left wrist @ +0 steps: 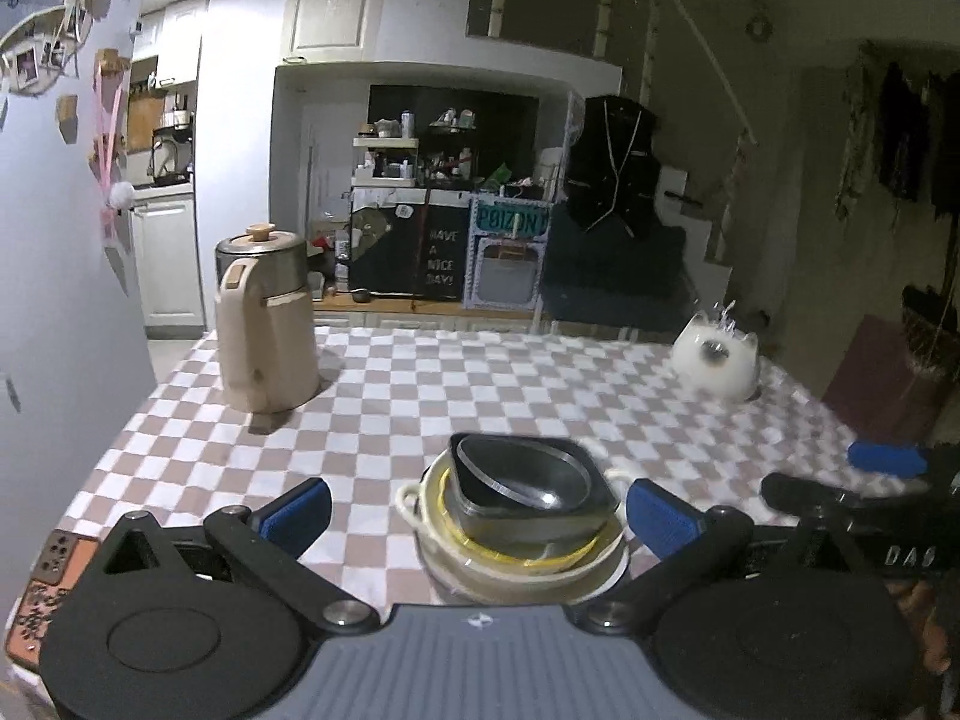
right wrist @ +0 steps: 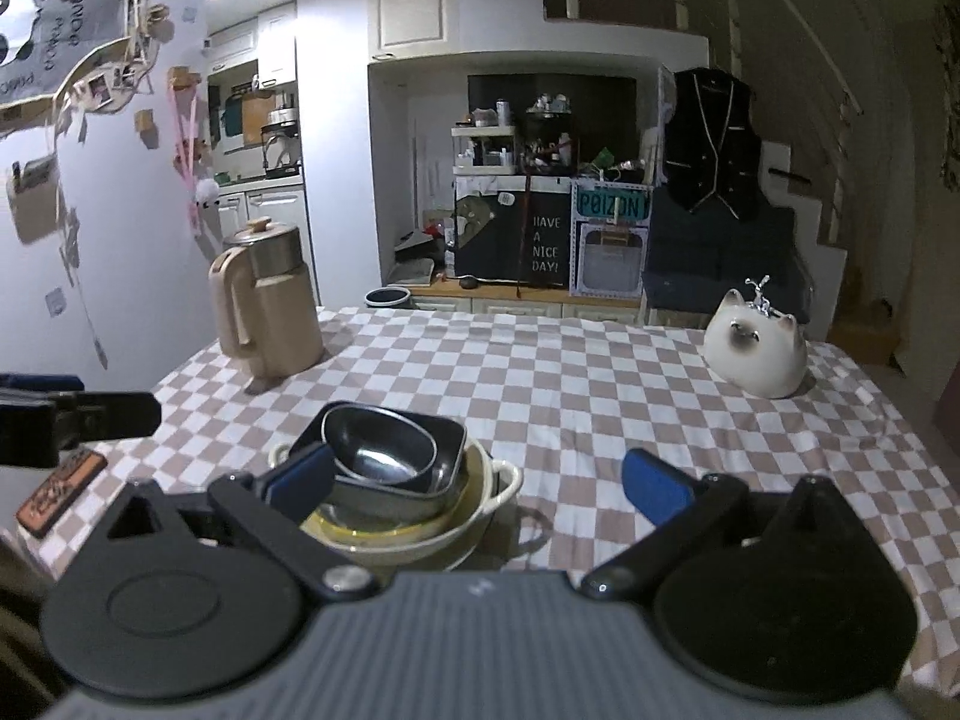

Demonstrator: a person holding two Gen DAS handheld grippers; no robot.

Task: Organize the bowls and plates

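Both grippers, left gripper (left wrist: 477,516) and right gripper (right wrist: 477,483), are gaping wide, holding nothing; nested bowl stack (left wrist: 522,516) is sitting btwn left pads, kettle (left wrist: 267,324) at 10 o'clock.

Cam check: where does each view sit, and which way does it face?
Left wrist: on the left tongs, facing across the checked table; open fingers flank the dish stack; right tongs' finger at right edge.
Right wrist: on the right tongs, same heading; stack lies left of centre, behind its left finger.
Shared: stack, beige jug, cat ornament.
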